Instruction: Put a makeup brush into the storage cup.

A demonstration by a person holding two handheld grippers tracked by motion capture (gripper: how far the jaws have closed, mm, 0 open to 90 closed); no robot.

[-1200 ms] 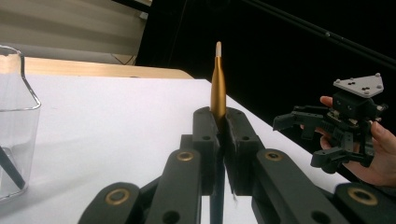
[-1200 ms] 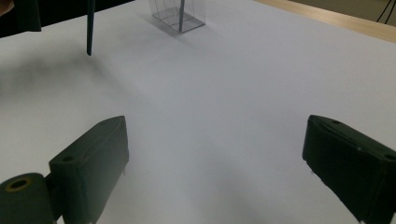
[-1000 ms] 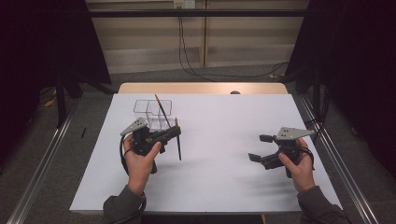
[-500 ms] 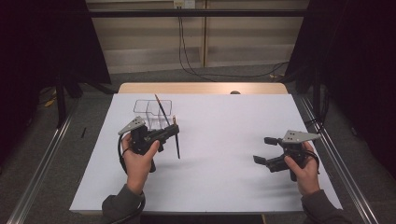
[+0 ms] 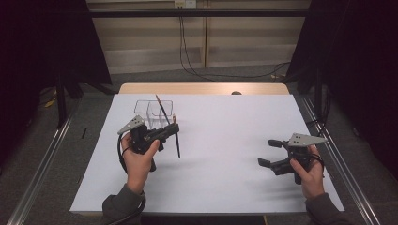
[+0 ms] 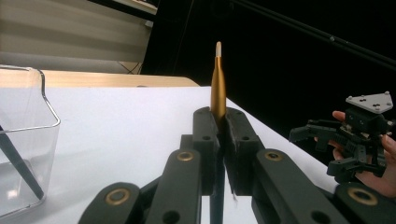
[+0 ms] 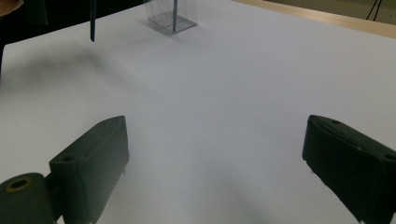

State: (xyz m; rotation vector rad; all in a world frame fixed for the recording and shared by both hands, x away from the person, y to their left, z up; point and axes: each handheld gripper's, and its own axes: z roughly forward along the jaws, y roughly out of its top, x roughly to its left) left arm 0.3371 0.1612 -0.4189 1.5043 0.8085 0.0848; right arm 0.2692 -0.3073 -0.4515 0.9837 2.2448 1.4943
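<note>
Overhead, left gripper (image 5: 172, 129) clamps a brush (image 5: 177, 140) just in front of the clear box (image 5: 149, 108); right gripper (image 5: 269, 153) gapes wide, well apart. Left gripper view: brush upright between closed jaws. Right gripper view: jaws spread, box far ahead.

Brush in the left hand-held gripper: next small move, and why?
Probably carry it back over the clear container and lower it in. The left hand-held gripper is shut on the brush, another brush already stands in that container, and the right hand-held gripper waits open.
</note>
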